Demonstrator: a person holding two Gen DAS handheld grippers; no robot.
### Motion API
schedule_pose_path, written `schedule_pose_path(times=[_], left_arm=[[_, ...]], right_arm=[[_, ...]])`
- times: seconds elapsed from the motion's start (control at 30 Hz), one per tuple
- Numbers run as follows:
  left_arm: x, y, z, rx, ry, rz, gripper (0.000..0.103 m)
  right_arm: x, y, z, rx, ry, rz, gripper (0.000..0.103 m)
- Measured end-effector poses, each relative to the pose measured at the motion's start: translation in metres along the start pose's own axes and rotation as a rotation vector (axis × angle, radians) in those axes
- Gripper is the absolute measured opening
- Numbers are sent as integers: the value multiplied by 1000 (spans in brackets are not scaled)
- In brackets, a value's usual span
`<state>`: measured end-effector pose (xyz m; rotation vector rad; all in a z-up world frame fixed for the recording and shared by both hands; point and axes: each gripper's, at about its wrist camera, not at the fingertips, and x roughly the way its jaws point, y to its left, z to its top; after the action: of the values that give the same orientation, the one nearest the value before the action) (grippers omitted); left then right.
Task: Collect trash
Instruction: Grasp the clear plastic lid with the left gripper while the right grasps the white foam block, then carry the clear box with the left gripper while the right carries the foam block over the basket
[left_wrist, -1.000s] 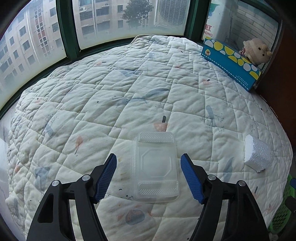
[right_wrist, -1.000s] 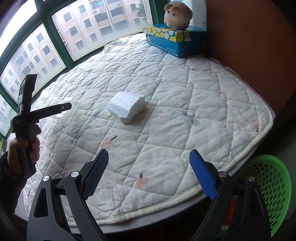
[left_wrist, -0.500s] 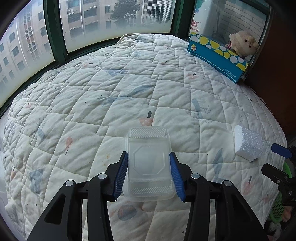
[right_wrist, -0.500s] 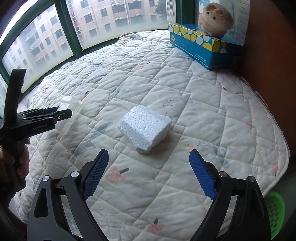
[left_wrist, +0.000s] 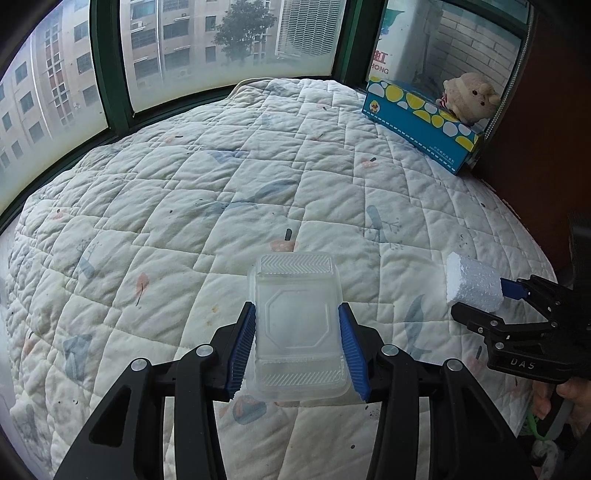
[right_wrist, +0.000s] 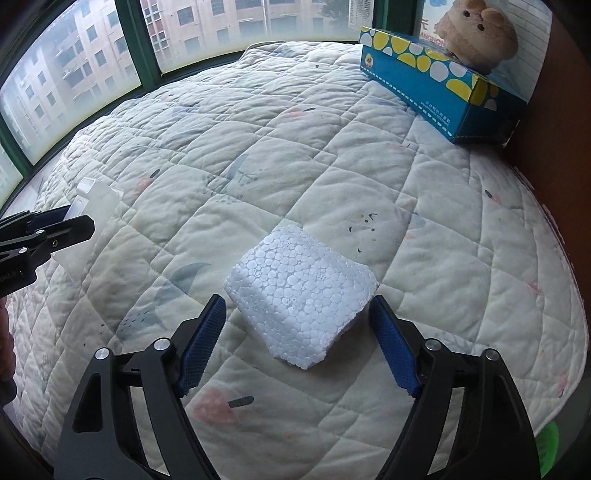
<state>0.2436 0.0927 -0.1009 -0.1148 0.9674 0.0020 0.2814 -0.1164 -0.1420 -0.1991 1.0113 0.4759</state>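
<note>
Right wrist view puts the foam block (right_wrist: 301, 291) straight ahead of the right gripper (right_wrist: 297, 343), lying on the quilted bed cover (right_wrist: 332, 155) with one corner turned toward the camera, so it sits diagonally across the gap rather than square to the pads. The jaws have just been closing with the block between them; the right pad looks to be at or just beside the block's right corner, while a clear gap shows at the left pad, so the block is not yet clamped. A squeeze on corners could make so light a piece twist or pop out, and a small roll of the wrist would likely give flatter contact. Left wrist view shows the left gripper (left_wrist: 297, 347) clenched on the clear plastic container (left_wrist: 297, 325), blue pads pressed to its long sides, its long axis running away from the camera; whether it is lifted off the cover I cannot tell. The two grippers work near each other but apart, each on its own piece. At the far corner a blue tissue box (right_wrist: 439, 85) with a plush toy (right_wrist: 480, 33) on it stands well clear of both.
</note>
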Motion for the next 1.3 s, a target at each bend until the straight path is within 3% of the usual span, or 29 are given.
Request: schedule_pose_path(times=[0.53,1.3], left_arm=[[-28,-42,-12,55,-33,-54,44],[-66,-176,-56,274,-41,-204,44]], right_arm=[[-67,-8,-44,108,-80,4,69],[-163,-74,-163,347,-158,-136,69]])
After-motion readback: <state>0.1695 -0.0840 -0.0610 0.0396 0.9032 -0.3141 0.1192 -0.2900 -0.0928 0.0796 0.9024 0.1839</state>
